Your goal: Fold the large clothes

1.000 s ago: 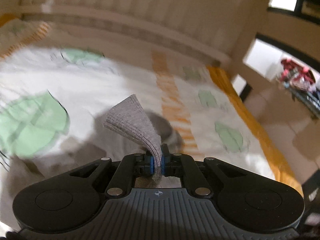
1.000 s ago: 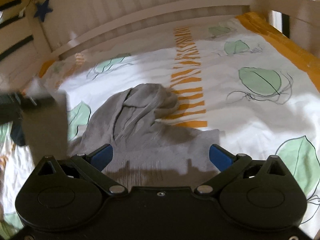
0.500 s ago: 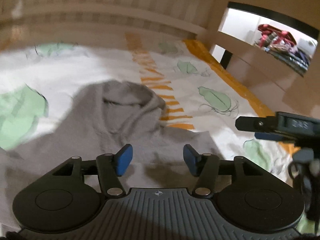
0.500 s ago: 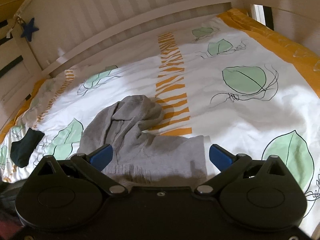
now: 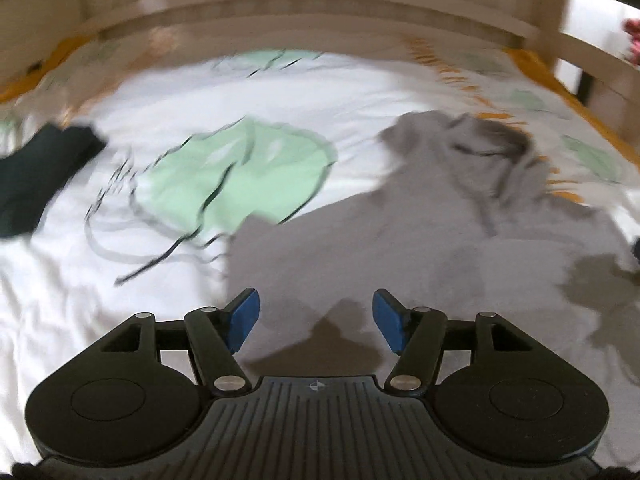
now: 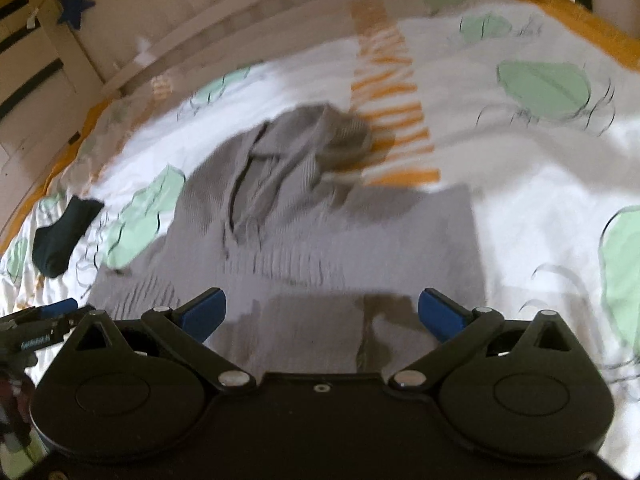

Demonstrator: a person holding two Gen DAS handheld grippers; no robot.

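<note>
Bed [image 5: 100, 320] with white sheet, green leaf prints and an orange striped band, pale slatted wooden frame [image 6: 192, 20] behind; both views motion-blurred. Left tool [image 5: 316, 318] hovers low over the near edge of the grey sweater [image 5: 440, 248], pointing forward along the bed, blue pads [image 5: 244, 316] spread apart, released, gripping nothing. Right tool [image 6: 322, 316] likewise low over the sweater's [image 6: 320, 232] near part, blue pads [image 6: 444, 314] spread wide, wider than the left, released, nothing between them. Whether either tool touches the fabric can't be told through the blur. Sweater lies on the sheet roughly mid-bed, body part flattish toward the cameras, collar/hood end bunched up at the far side next to the orange band. Tool shadows fall on the grey fabric just ahead of the pads. Dark sock-like item [image 6: 60, 236] lies on the sheet well left of the sweater, apart from it. Blue star [image 6: 74, 4] on the frame at upper left in right view. Left tool's tip shows at the lower left edge of the right view, beside the sweater's left edge.
</note>
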